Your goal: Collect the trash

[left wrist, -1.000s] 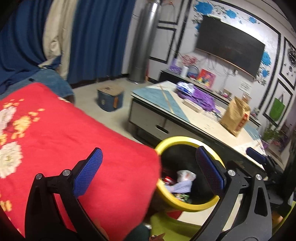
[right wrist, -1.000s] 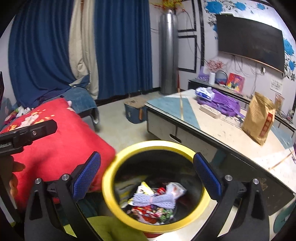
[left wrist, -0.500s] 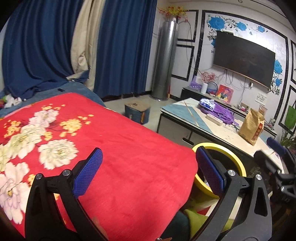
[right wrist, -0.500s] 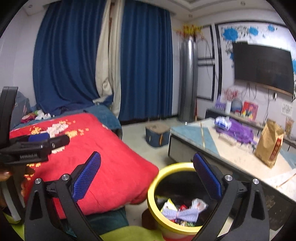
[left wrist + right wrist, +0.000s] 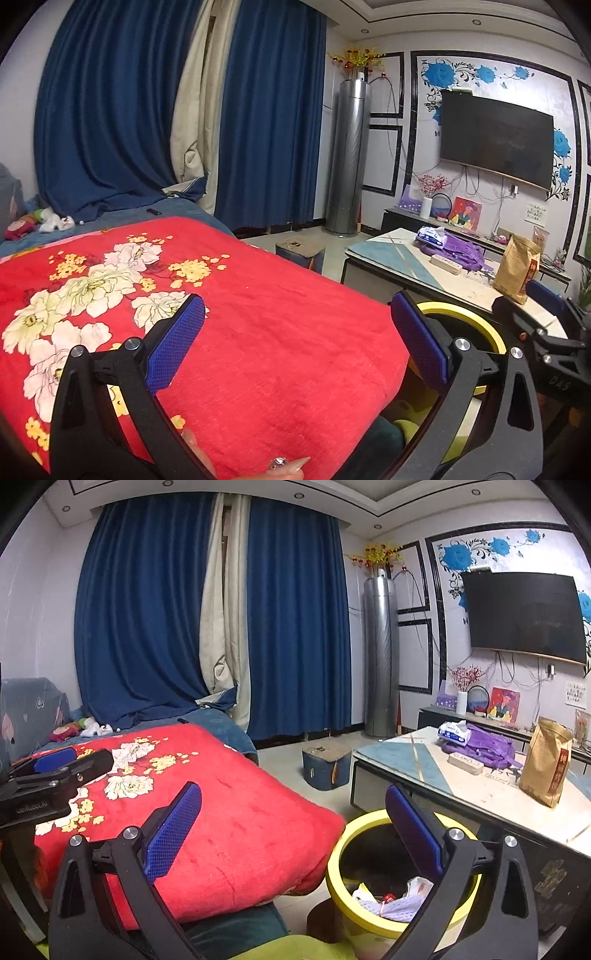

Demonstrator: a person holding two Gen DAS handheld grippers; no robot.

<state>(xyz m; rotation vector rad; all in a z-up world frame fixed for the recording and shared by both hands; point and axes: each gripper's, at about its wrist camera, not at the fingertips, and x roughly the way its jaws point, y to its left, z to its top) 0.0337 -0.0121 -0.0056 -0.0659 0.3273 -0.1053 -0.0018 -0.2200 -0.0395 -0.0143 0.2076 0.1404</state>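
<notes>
Both grippers hang with their blue-padded fingers spread wide and nothing between them. The left gripper [image 5: 297, 341] is held over a red blanket [image 5: 258, 314] printed with pale flowers; the person's fingertips [image 5: 291, 465] show at the lower edge of that view. The right gripper [image 5: 293, 829] is held above the gap between the blanket and a yellow bin [image 5: 373, 923] that stands on the floor just beside the blanket's drooping edge and in front of a low table [image 5: 491, 797]. The trash [image 5: 395, 901] lies inside the bin: crumpled wrappers, a scrap of pale mesh and something small and red. In the left view only the bin's yellow rim [image 5: 480, 325] shows, past the gripper's right finger, with the right gripper [image 5: 546, 317] beyond it. On the table stand a brown paper bag [image 5: 546, 768], a purple bag [image 5: 487, 747] and a pack of tissues [image 5: 454, 733]. Blue curtains [image 5: 295, 627] hang behind, and a dark TV [image 5: 524, 614] is mounted on the wall.
</notes>
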